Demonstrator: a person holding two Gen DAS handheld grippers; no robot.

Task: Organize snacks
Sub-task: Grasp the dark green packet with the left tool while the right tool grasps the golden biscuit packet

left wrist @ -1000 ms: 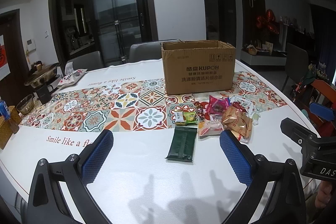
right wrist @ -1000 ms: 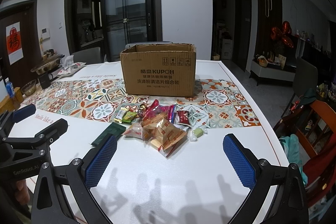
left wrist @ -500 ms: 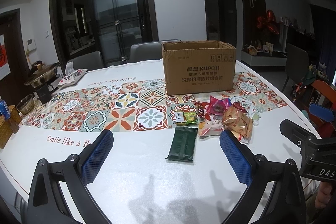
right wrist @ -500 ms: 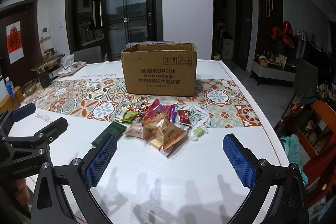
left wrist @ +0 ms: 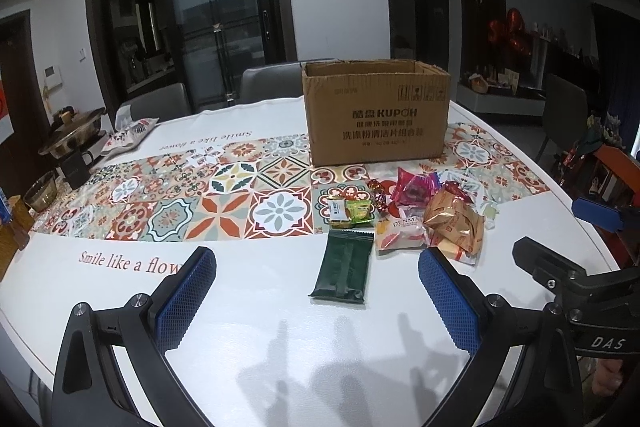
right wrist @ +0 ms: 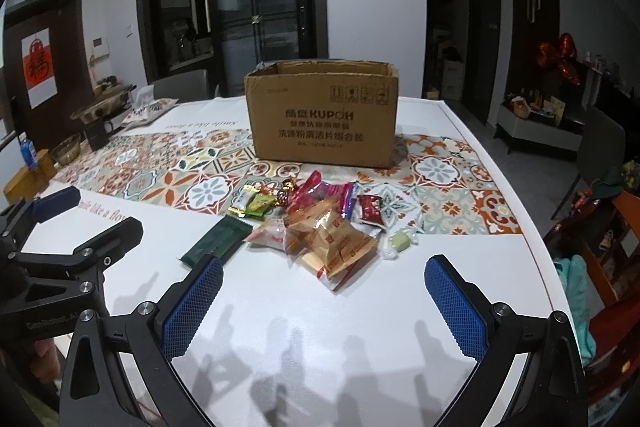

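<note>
On the table (left wrist: 260, 339), snack pile (right wrist: 320, 227) before cardboard box (right wrist: 324, 115), both tools spread, left tool (left wrist: 316, 291), right tool (right wrist: 324, 291).

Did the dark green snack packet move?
No. The flat dark green snack packet lies where it did a second ago, just in front of the patterned tile runner, same angle.

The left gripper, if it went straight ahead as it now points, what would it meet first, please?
Probably the dark green packet: it lies flat on the table between the open fingers of the left gripper, ahead of the other snacks. Depth is uncertain in this fisheye view.
</note>
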